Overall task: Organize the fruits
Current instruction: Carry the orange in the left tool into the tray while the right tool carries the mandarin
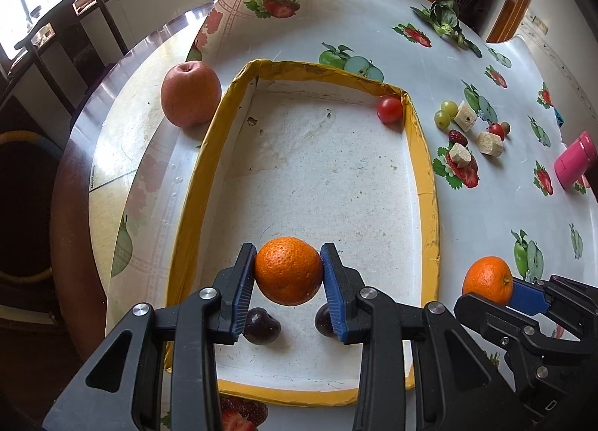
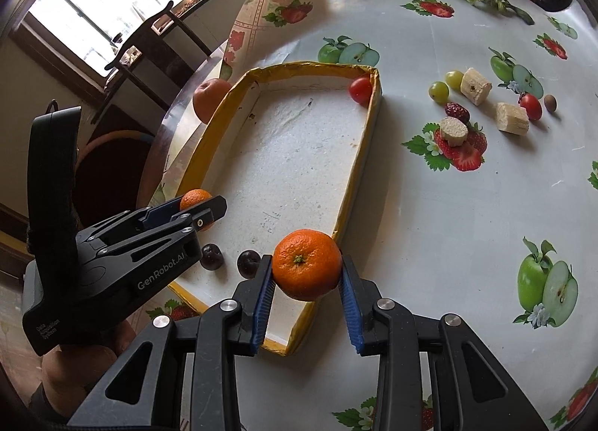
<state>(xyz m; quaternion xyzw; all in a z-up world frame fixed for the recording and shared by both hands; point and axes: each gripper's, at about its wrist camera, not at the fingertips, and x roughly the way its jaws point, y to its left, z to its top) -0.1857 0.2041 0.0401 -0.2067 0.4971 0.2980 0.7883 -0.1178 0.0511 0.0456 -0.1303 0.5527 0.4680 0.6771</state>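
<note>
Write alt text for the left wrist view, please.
The left gripper holds an orange in its jaws above a yellow-rimmed tray holding two dark plums and a cherry tomato. An apple sits outside.

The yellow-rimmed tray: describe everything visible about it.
The tray is a shallow rectangular box with a low, crinkled yellow rim and a scuffed, stained white floor that looks like foam or card. It lies flat on the fruit-print tablecloth. Inside, a cherry tomato sits in its far right corner and two dark plums lie near the near edge. An apple rests just outside its far left corner; contact is unclear.
</note>
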